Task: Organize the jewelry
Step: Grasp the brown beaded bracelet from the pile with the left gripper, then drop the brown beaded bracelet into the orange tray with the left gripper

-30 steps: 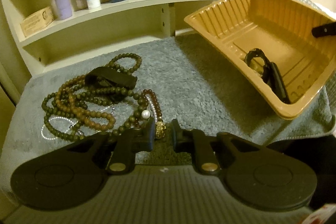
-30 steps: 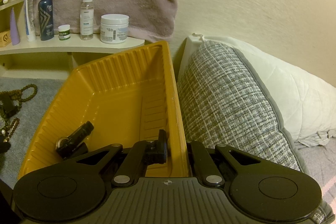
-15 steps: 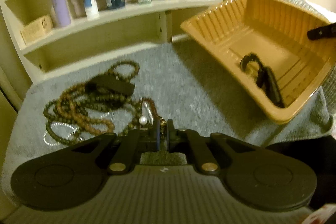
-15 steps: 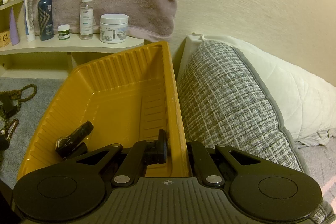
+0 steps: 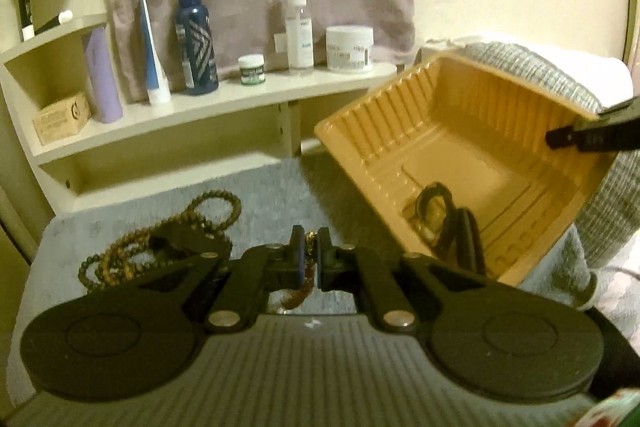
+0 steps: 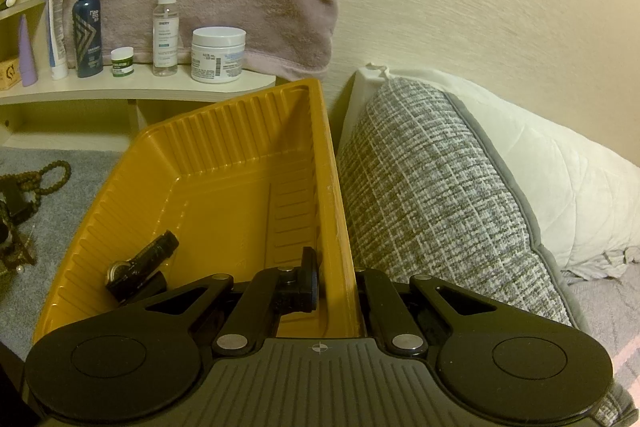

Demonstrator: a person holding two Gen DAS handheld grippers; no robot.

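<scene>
Left claw clamped on a beaded bracelet above grey towel; right claw pinches the tilted orange tray rim. Shelf of toiletries behind.

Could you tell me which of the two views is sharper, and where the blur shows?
Right wrist view: sharp, label text on the jar nearly legible. Left wrist view: soft all over, the tray and beads smeared; both warm, dim and bowed by the fisheye.
</scene>
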